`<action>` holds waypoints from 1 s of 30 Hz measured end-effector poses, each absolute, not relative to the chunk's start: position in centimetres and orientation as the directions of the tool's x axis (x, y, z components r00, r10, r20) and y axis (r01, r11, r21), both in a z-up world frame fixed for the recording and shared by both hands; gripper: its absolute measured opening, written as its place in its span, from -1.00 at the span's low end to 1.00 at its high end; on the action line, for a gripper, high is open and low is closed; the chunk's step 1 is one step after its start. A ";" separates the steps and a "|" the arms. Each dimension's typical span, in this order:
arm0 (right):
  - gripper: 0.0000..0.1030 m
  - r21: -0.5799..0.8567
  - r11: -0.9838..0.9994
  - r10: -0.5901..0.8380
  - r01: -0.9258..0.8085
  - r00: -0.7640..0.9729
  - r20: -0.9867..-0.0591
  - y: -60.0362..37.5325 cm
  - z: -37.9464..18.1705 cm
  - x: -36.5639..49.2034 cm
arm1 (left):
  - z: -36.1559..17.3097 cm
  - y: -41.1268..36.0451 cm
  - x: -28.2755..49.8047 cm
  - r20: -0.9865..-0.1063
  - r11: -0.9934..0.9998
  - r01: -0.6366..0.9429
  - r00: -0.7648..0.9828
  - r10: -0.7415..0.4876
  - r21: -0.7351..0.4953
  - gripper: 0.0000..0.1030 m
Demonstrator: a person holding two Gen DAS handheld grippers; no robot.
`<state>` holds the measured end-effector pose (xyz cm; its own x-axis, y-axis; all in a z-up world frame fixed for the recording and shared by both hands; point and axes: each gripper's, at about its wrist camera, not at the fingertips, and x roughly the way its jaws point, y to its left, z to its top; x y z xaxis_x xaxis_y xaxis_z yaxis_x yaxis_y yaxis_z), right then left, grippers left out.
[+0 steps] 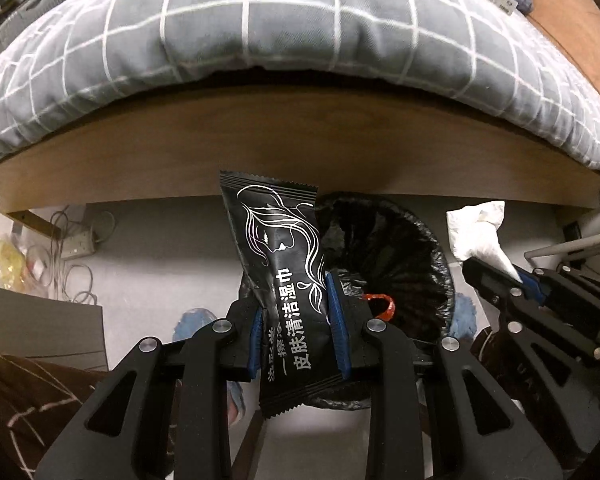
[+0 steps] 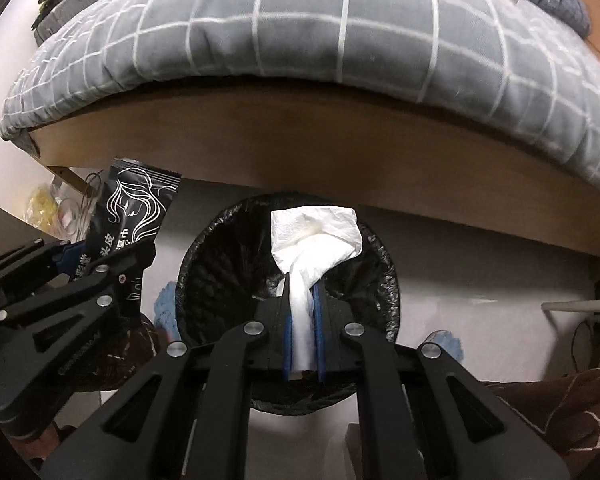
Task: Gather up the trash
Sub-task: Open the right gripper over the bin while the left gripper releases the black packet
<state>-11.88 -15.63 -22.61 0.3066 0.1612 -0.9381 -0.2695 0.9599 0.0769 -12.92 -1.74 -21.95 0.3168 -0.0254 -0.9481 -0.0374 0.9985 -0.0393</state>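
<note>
The left tongs (image 1: 296, 320) pinch a black wipe packet (image 1: 284, 276); the right tongs (image 2: 302, 320) are clamped on a white tissue (image 2: 316, 236). Both hang over a black-lined bin (image 2: 220, 248) on the floor beside the bed (image 2: 300, 136).

The black wet-wipe packet (image 1: 288, 280) reads "皮肤清洁湿巾" in white, beside a line-drawn woman's profile.

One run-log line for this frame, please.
left claw: shut on wrapper | right claw: shut on tissue | both over bin
</note>
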 end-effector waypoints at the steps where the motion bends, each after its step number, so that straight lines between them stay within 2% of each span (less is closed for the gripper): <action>1: -0.84 0.078 0.960 0.161 -0.270 0.303 -0.939 -15.7 -22.8 -11.7 | -22.4 -1.6 -12.8 -0.953 0.998 -0.046 0.302 -0.027 -0.043 -0.47; 21: -0.79 0.115 0.956 0.167 -0.270 0.176 -0.970 -14.3 -27.4 -10.4 | -26.1 -0.1 -11.0 -0.975 0.991 -0.105 0.215 -0.054 -0.078 -0.47; 23: -0.71 0.113 0.955 0.165 -0.273 0.176 -0.970 -14.1 -27.4 -10.3 | -26.1 0.1 -10.9 -0.976 0.991 -0.110 0.214 -0.048 -0.073 -0.47; 25: -0.49 0.104 0.956 0.158 -0.274 0.181 -0.971 -13.9 -27.4 -10.2 | -26.2 0.2 -11.0 -0.977 0.991 -0.117 0.208 -0.040 -0.065 -0.47; 30: -0.15 0.077 0.954 0.143 -0.290 0.214 -0.966 -13.6 -27.1 -10.5 | -26.3 0.1 -11.0 -0.980 0.990 -0.129 0.199 -0.027 -0.053 -0.47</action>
<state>-10.46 -13.65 -27.12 0.2141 0.1425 -0.9664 -0.2896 0.9541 0.0766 -11.03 0.13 -26.27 0.1987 -0.0266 -0.9797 -0.1286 0.9903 -0.0530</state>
